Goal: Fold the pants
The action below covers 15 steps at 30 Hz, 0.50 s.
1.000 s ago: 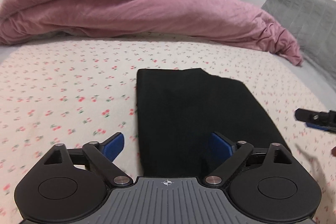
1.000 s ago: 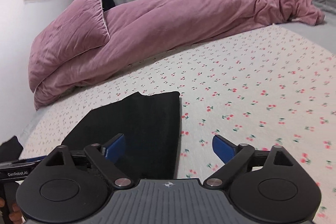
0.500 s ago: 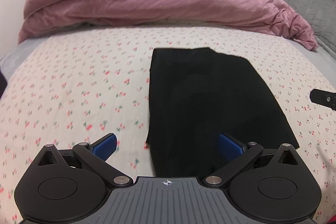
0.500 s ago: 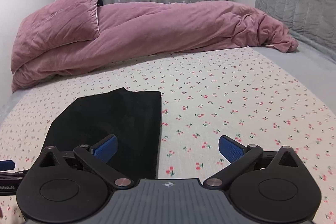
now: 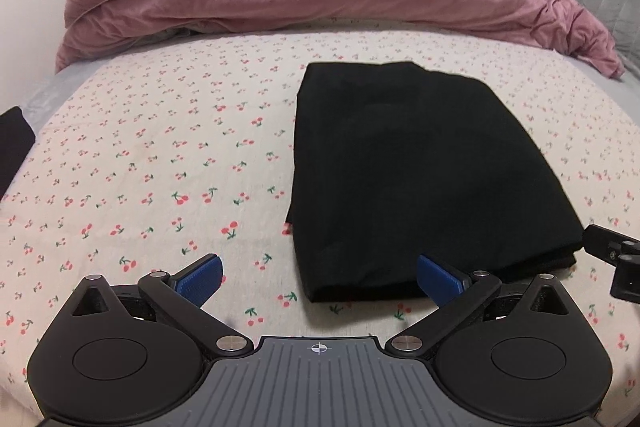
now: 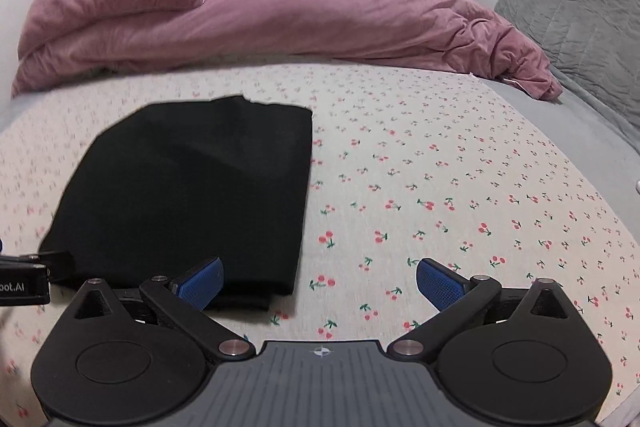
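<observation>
Left gripper (image 6: 24,285) label: "bot.AI", partly cropped

Both tools (image 5: 319,277) (image 6: 319,281) pulled back from folded pants (image 5: 416,179), more bed visible.

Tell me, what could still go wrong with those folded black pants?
Both the left gripper and right gripper are open and empty, close to the near edge of the black pants. A careless move might snag that edge and undo the fold. Layers peek out at the near corner, so the stack may slip.
</observation>
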### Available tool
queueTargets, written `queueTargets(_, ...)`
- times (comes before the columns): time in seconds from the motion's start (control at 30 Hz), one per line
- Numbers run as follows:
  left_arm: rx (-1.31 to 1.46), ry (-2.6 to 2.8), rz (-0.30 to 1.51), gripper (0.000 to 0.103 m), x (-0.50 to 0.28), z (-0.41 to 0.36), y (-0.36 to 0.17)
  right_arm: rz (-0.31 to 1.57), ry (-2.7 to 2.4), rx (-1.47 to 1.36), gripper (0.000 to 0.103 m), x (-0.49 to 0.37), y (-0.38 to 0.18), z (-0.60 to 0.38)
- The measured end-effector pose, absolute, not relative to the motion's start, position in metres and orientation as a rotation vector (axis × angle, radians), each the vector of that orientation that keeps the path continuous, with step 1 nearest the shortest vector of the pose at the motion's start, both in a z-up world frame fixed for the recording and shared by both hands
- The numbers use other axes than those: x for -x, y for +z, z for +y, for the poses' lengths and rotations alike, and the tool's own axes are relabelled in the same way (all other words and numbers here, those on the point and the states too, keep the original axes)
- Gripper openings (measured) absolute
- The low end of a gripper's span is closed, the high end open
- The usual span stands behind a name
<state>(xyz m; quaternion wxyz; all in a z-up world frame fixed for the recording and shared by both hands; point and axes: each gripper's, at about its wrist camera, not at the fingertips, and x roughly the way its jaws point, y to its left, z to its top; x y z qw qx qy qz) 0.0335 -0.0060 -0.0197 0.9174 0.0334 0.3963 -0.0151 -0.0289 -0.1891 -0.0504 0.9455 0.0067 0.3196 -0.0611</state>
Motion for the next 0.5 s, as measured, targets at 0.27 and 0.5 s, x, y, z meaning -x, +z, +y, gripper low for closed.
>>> queueTargets(0.27, -0.117, -0.014, 0.815, 0.103, -0.032, -0.014, -0.029, 0.618, -0.125, 0.086, 0.103, 0.034, -0.055, -0.173)
queueTargets(0.5, -0.13, -0.025, 0.811, 0.103, -0.028, -0.017, -0.029, 0.623, -0.131, 0.08, 0.103, 0.033, -0.054, -0.171)
